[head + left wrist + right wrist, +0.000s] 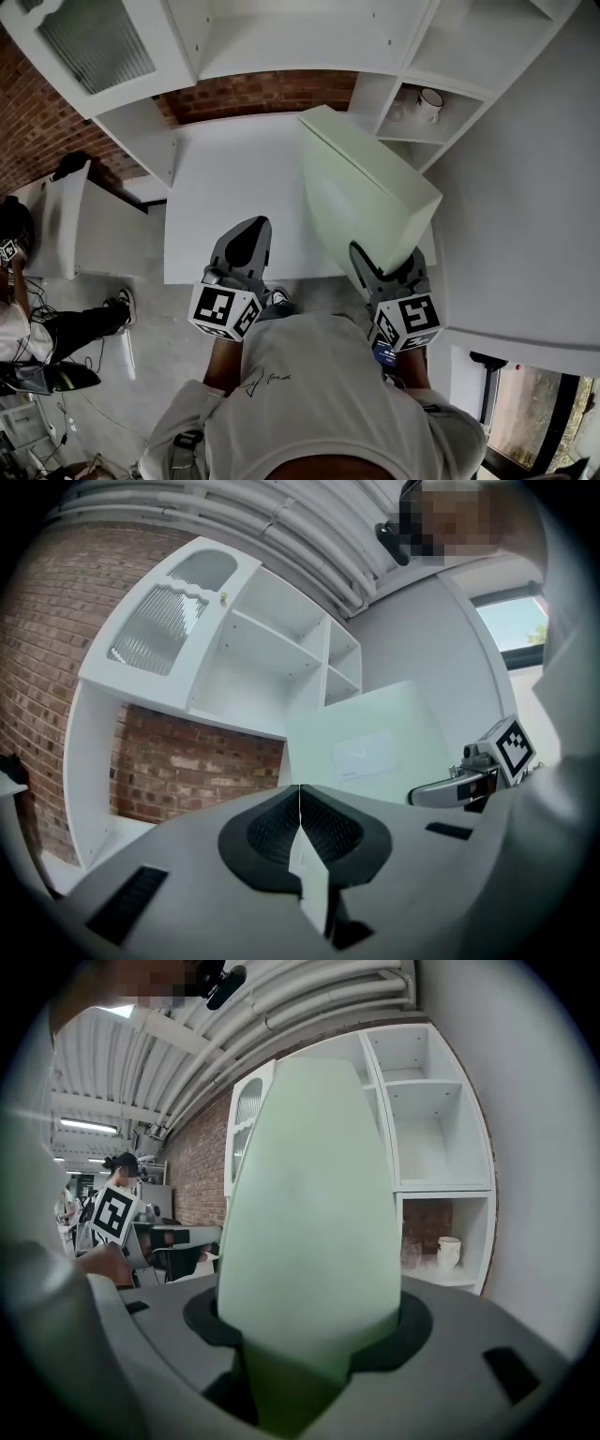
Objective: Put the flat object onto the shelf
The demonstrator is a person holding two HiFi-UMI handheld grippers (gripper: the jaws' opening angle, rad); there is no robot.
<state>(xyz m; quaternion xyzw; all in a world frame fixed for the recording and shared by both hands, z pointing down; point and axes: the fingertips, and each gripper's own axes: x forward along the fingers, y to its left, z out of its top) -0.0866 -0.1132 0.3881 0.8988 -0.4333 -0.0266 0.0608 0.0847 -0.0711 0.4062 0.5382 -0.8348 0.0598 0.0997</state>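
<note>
Green board [364, 187] in right gripper [380, 267]; white mug [430, 101] in shelf [469, 42] cubby

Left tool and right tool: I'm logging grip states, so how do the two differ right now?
The left tool has its jaws closed together on nothing; the right tool is clamped on the pale green flat panel. The left tool hangs free above the white desk; the right tool carries the panel tilted over it. Both are grey and point toward the shelves.
</note>
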